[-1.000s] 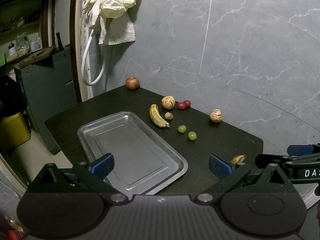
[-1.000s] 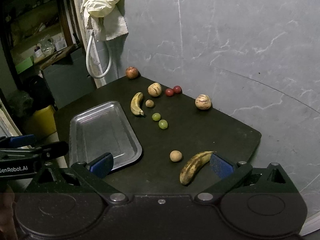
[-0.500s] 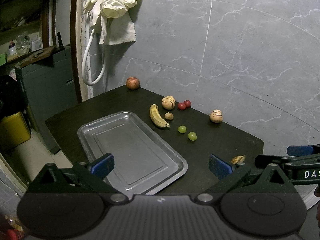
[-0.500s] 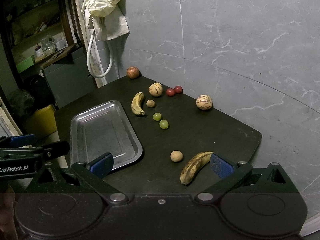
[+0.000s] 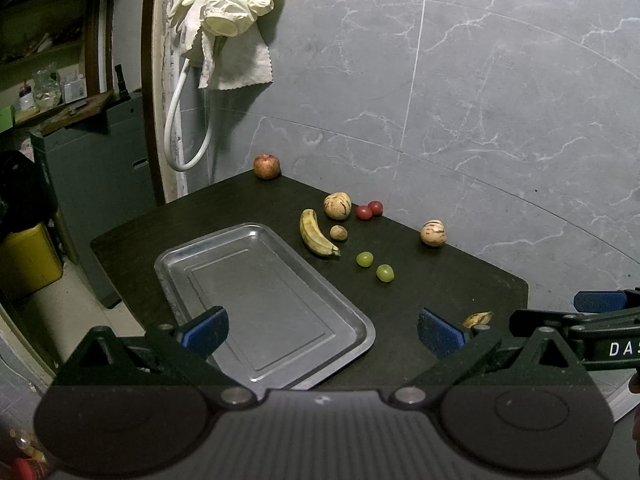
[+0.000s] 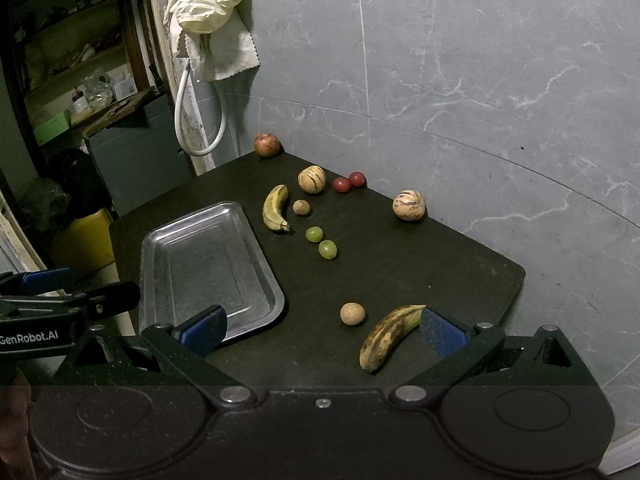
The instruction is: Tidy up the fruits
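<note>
An empty metal tray (image 5: 224, 248) (image 6: 160, 252) lies on a dark table (image 6: 420, 264). Fruit lies loose to its right: a yellow banana (image 5: 314, 236) (image 6: 276, 212), two striped melons (image 6: 311, 179) (image 6: 408, 205), two red tomatoes (image 6: 349, 182), two green grapes (image 6: 321, 242), a small brown fruit (image 6: 301, 207), an apple (image 6: 266, 145) at the far corner, a tan round fruit (image 6: 352, 314) and a spotted banana (image 6: 390, 334) near the front. My left gripper (image 5: 322, 328) is open above the tray's near end. My right gripper (image 6: 322, 328) is open, its right fingertip (image 6: 440, 332) beside the spotted banana.
A grey marble wall (image 5: 460, 100) backs the table. A cloth (image 5: 228, 16) and white hose (image 5: 182, 128) hang at the left corner. A grey cabinet (image 5: 92, 168) and a yellow bin (image 5: 28, 256) stand left of the table.
Both grippers have drifted very slightly; the fruit and the tray have not moved.
</note>
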The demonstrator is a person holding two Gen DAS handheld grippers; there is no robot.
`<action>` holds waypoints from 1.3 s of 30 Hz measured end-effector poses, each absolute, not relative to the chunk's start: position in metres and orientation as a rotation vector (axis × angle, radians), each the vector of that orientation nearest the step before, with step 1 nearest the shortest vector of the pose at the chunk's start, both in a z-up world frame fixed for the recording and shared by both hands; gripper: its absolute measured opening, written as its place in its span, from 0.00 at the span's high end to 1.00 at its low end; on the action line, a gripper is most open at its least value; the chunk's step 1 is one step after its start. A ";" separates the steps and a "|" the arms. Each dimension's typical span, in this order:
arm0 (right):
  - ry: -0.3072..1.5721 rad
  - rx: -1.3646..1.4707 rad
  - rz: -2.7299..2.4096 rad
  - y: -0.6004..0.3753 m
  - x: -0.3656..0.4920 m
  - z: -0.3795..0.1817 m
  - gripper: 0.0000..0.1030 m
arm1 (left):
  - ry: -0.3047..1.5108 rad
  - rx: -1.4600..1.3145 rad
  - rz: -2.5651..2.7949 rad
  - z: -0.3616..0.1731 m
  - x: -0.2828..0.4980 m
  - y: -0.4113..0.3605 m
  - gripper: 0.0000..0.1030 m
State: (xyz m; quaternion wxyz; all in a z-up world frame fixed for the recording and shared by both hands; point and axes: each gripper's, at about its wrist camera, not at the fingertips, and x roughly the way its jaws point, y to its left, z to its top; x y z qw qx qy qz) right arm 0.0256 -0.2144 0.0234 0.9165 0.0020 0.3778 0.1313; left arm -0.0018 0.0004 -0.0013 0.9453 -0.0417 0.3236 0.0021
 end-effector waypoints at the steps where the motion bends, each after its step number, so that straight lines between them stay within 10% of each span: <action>1: 0.778 0.004 0.270 -0.215 0.026 0.023 0.00 | 0.659 -0.085 0.004 -0.001 -0.002 0.000 0.00; 39: 0.772 0.034 0.255 -0.220 0.030 0.019 0.00 | 0.669 -0.215 -0.103 -0.006 0.008 0.014 0.00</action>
